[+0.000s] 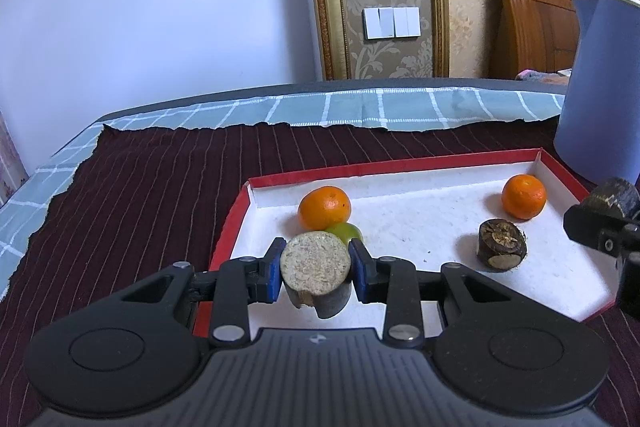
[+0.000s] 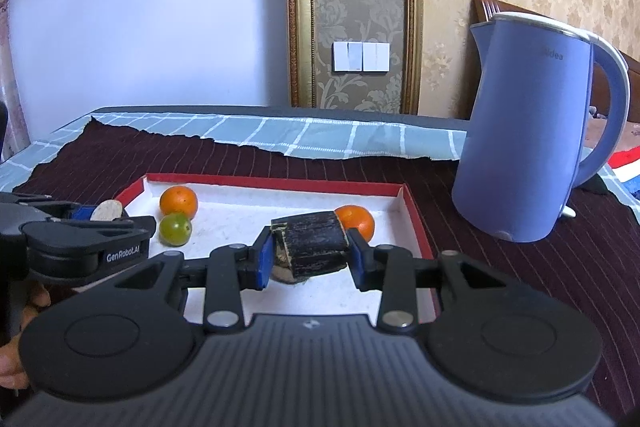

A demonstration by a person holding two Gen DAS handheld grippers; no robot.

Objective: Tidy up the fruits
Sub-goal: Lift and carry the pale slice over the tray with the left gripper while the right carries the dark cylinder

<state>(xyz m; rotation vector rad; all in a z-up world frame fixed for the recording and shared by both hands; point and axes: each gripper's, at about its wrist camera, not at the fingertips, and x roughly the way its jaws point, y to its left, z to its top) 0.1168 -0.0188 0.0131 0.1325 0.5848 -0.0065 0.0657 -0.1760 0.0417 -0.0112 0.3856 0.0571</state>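
Note:
A red-rimmed white tray [image 1: 400,161] [image 2: 280,182] lies on a dark striped cloth. In it are two oranges [image 1: 324,207] [image 1: 524,196], a green fruit [image 1: 347,231] [image 2: 175,229] and a dark brown stump-like piece [image 1: 502,243]. My left gripper [image 1: 316,265] is shut on a tan-topped cylindrical piece [image 1: 315,263], held over the tray's near left part. My right gripper [image 2: 308,251] is shut on a dark brown chunk [image 2: 310,241] over the tray, in front of the right orange [image 2: 358,221]. The right gripper also shows at the left wrist view's right edge [image 1: 600,223].
A blue electric kettle [image 2: 532,131] [image 1: 600,87] stands right of the tray on the cloth. A checked teal cloth [image 1: 360,109] covers the table's far edge. A wall with light switches [image 1: 391,23] and a wooden headboard [image 1: 532,19] lie behind.

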